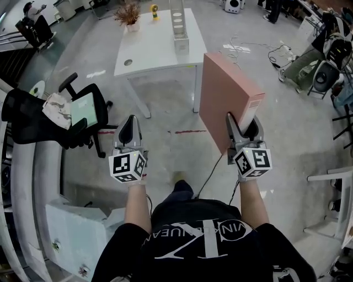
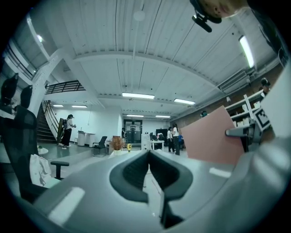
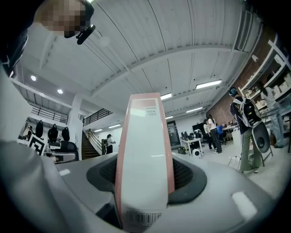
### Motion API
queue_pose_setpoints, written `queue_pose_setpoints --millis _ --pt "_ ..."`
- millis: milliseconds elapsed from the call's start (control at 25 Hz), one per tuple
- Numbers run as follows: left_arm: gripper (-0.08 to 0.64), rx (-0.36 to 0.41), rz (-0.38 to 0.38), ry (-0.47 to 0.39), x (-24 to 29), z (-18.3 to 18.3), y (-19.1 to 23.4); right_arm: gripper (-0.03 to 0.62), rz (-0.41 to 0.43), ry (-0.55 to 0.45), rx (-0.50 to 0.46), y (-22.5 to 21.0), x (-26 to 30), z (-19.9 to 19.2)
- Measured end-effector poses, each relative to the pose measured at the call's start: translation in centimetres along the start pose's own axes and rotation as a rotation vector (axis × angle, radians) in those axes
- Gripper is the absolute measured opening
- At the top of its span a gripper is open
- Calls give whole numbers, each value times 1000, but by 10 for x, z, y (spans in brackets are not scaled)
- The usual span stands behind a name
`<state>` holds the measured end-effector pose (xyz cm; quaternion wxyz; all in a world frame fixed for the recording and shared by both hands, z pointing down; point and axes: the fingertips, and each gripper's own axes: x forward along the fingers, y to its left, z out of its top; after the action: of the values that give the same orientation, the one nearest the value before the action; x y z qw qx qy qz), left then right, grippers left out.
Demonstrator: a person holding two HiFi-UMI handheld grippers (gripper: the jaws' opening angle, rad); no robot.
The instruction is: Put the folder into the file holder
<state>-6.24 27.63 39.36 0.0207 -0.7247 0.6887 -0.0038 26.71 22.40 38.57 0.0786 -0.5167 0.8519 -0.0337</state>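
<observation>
Over the floor [image 1: 165,165], right gripper [image 1: 244,125] clamps the folder [image 1: 223,91]; left gripper [image 1: 128,122] closed.

Two claws: left claw [image 1: 128,122], right claw [image 1: 243,124]. One pink folder [image 1: 223,93]. One white surface [image 1: 154,52] carrying one file holder [image 1: 179,27], one dried plant [image 1: 128,14], one small yellow object [image 1: 155,11]. One black office chair [image 1: 49,115].

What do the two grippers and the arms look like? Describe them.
Both the left gripper and right gripper have pale grey shells with dark textured pads, and each carries a white cube with black square markers. A thin dark cable hangs from the right one. The person wears a black short-sleeved T-shirt with white print.
</observation>
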Motion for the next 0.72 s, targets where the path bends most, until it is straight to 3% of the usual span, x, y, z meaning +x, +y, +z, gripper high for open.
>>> queue_pose_setpoints --millis 400,720 --pt "0 -8 -57 18 82 -10 58 295 -73 6 9 7 85 -15" --pt "0 -19 -71 13 114 -16 97 295 -98 -17 11 21 128 -20"
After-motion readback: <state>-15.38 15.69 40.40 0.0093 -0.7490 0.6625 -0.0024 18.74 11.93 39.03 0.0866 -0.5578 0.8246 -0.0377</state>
